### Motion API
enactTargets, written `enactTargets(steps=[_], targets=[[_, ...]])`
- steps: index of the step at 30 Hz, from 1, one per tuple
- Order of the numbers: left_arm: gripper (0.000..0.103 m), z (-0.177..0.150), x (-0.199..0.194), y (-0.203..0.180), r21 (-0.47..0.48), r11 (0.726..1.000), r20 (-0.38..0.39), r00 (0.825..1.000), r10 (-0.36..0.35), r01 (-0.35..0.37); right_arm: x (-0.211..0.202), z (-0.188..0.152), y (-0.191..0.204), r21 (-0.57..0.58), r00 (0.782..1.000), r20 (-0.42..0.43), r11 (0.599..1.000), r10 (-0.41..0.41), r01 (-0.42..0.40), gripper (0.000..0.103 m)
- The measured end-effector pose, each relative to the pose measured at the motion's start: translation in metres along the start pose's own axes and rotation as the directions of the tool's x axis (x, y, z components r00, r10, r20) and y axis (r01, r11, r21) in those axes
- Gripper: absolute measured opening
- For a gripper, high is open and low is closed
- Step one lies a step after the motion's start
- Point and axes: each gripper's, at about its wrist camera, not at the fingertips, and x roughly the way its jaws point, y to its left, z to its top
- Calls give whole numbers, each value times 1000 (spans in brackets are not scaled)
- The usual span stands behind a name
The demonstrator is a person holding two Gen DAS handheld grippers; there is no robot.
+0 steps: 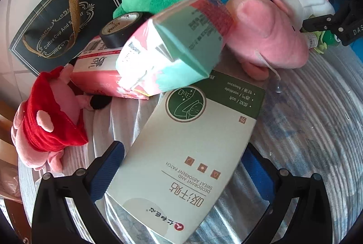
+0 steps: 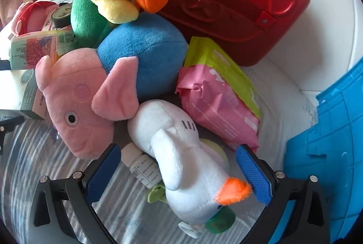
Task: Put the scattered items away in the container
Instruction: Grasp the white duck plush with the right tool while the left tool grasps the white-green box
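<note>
My left gripper (image 1: 181,167) clamps the patch box (image 1: 181,164); right gripper (image 2: 179,171) wide open around the white duck (image 2: 181,167), not gripping.

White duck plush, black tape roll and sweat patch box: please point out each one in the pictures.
white duck plush (image 2: 181,167): right wrist view, on its body.
black tape roll (image 1: 120,33): left wrist view, on its outer side.
sweat patch box (image 1: 181,164): left wrist view, on its printed top face.

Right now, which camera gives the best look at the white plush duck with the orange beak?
The right wrist view: the white plush duck fills the space between the right gripper's open blue pads, body and beak both visible. The left wrist view shows it only small at the far edge, beside that gripper.
</note>
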Motion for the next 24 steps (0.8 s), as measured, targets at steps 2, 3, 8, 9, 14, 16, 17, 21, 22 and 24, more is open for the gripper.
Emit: enactTargets(steps=[2,3,8,9,14,16,17,21,22,24], targets=[[100,-1,-3,-1,-16,1000,5,1000,-20,20,2,1,-4,24,1000,-11,999,22,-21,82],[98,-2,-5,-1,-31,999,7,1000,-28,29,3,0,-5,32,999,-21,999,33,-32,76],[87,-11,-20,-2,-131,989,24,997,-71,73,-2,-9,-1,43,997,-25,996,79,-78,44],[86,-14,-23,-3,-151,985,31,996,-78,82,-5,-11,1,48,996,-25,995,84,-83,41],[83,-34,-38,-11,-241,964,34,994,-106,111,-18,-25,7,90,995,-19,991,98,-96,38],[83,-44,-43,-18,-259,958,25,993,-117,120,-25,-35,6,124,993,-23,986,112,-109,37],[83,-48,-45,-19,-271,955,21,992,-123,124,-28,-40,7,143,992,-24,983,121,-116,37],[83,-66,-56,-25,-301,946,3,993,-122,117,-47,-64,15,190,989,-24,972,146,-139,37],[83,-71,-59,-29,-299,948,-4,993,-114,108,-53,-70,18,195,988,-25,970,150,-143,37],[83,-77,-65,-35,-285,956,-16,996,-85,77,-65,-81,25,200,988,-28,969,154,-145,37]])
